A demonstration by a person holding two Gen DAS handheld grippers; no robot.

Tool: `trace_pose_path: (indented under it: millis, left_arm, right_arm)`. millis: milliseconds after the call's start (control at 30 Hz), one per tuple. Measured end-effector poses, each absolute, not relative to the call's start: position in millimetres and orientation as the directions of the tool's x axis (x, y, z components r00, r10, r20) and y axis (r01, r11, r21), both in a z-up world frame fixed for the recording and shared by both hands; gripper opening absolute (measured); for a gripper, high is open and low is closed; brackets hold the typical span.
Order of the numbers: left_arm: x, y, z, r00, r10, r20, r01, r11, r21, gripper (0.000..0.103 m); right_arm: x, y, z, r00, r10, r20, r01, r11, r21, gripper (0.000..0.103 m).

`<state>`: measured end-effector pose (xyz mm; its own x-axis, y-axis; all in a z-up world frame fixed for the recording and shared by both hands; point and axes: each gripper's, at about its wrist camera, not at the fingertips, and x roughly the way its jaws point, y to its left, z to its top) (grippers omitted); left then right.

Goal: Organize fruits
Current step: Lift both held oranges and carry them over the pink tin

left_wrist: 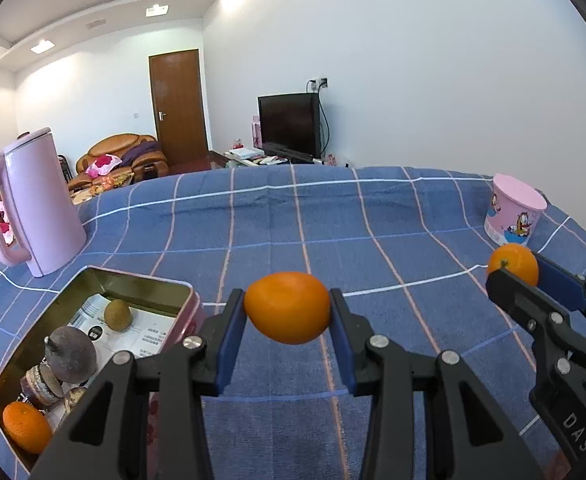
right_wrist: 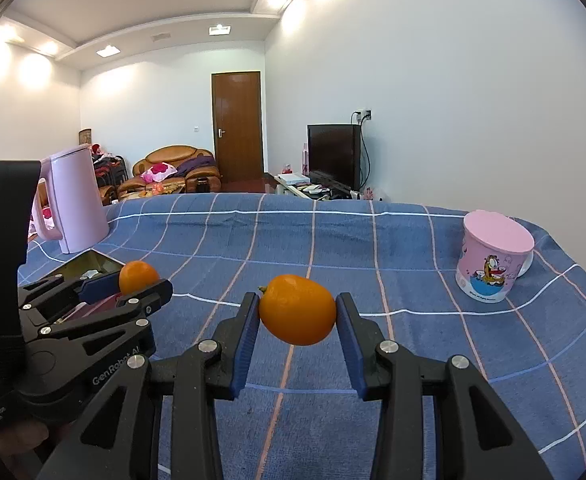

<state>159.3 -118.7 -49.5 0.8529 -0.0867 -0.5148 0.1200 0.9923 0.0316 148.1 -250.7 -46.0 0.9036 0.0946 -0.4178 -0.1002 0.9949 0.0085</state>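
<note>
Blue-padded fingers (left_wrist: 229,332) of your left gripper (left_wrist: 287,320) pinch an orange kumquat-like fruit (left_wrist: 287,307) from both sides, lifted clear of the blue checked tablecloth (left_wrist: 373,216). Your right gripper (right_wrist: 297,328) is closed the same way on a second orange fruit (right_wrist: 297,309), stem end to the left, also held above the cloth.

You appear to be mid-carry, with both fruits picked and neither yet placed. The likely destination is the open tin box (left_wrist: 145,282) at your left, just beside the left gripper. The next move calls for swinging the left fruit over the tin's rim, lowering it and opening the fingers, then bringing the right gripper across, well clear of the left.

By count: two grippers, two held fruits. Inside the tin lie one orange fruit (left_wrist: 27,426) in the near corner, one brownish-green kiwi-like fruit (left_wrist: 117,314), one dark round fruit (left_wrist: 71,354), and some brown pieces I cannot identify. One pink kettle (left_wrist: 37,204) stands beyond the tin; one pink cartoon cup (right_wrist: 493,258) sits far right.
</note>
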Motion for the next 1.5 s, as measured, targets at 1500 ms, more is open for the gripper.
trace_pose_path:
  millis: [1500]
  left_arm:
    - [132, -105, -39, 0.912, -0.077, -0.403, 0.091, 0.996, 0.014, 0.043]
  right_arm:
    - [119, -249, -37, 0.951, 0.073, -0.301, -0.079, 0.997, -0.008, 0.041]
